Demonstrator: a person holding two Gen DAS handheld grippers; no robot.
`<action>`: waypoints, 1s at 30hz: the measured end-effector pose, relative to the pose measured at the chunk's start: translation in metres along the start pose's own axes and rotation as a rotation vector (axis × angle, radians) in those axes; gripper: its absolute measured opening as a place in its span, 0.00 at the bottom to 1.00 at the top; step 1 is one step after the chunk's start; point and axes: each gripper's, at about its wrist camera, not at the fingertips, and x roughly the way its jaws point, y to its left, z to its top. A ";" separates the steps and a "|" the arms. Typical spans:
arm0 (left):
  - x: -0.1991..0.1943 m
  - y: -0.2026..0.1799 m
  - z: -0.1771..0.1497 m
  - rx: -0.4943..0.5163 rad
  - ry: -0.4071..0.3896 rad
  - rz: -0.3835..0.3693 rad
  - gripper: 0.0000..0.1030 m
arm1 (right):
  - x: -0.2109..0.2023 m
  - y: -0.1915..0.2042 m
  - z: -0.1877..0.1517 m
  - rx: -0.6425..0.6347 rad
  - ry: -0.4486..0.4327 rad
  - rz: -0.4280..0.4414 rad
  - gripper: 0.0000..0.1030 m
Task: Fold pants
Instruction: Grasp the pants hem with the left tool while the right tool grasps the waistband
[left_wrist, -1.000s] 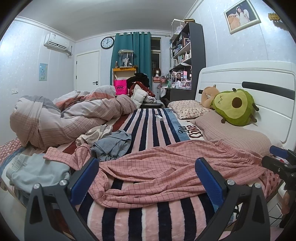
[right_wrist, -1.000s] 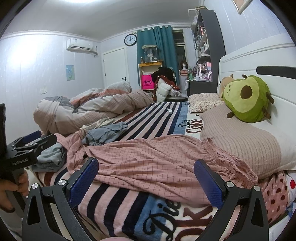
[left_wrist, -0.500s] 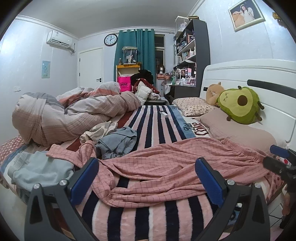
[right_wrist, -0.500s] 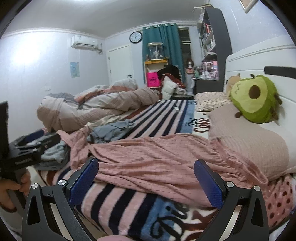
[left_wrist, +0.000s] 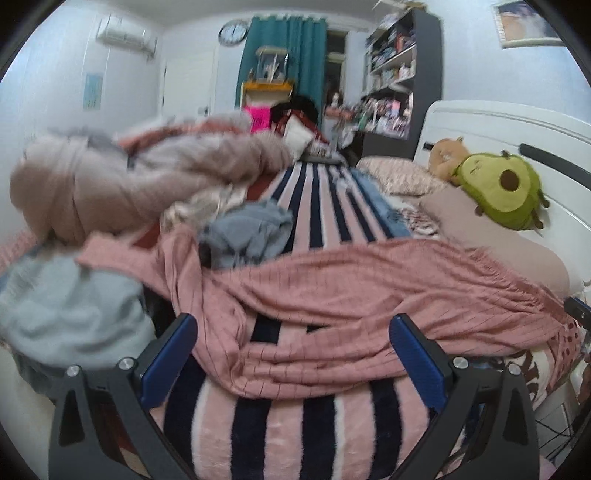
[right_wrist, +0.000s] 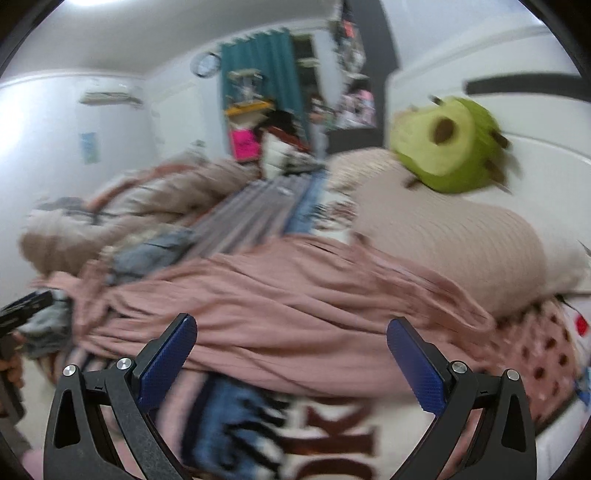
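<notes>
Pink checked pants (left_wrist: 351, 295) lie spread across the striped blanket, waistband to the right by the beige pillow, legs rumpled to the left. They also show in the right wrist view (right_wrist: 280, 306). My left gripper (left_wrist: 293, 354) is open and empty, just short of the pants' near folded edge. My right gripper (right_wrist: 291, 354) is open and empty, close over the pants' near edge by the waist end. Both views are blurred by motion.
A grey garment (left_wrist: 247, 232) and a pale blue garment (left_wrist: 62, 310) lie beside the pants' legs. A bunched duvet (left_wrist: 129, 184) fills the left of the bed. A beige pillow (right_wrist: 454, 247) and avocado plush (right_wrist: 450, 144) lie against the white headboard (left_wrist: 517, 136).
Both grippers have moved forward and lower toward the pants; the right one has swung toward the waist end. The pants lie as before. Both stay open.
</notes>
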 end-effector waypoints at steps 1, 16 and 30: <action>0.010 0.005 -0.004 -0.014 0.023 0.003 0.99 | 0.006 -0.010 -0.002 0.012 0.018 -0.036 0.99; 0.113 0.027 -0.039 -0.149 0.227 -0.030 0.89 | 0.062 -0.136 -0.021 0.169 0.136 -0.281 0.98; 0.087 0.068 -0.033 -0.196 0.133 0.119 0.05 | 0.055 -0.121 0.000 0.211 0.082 -0.126 0.03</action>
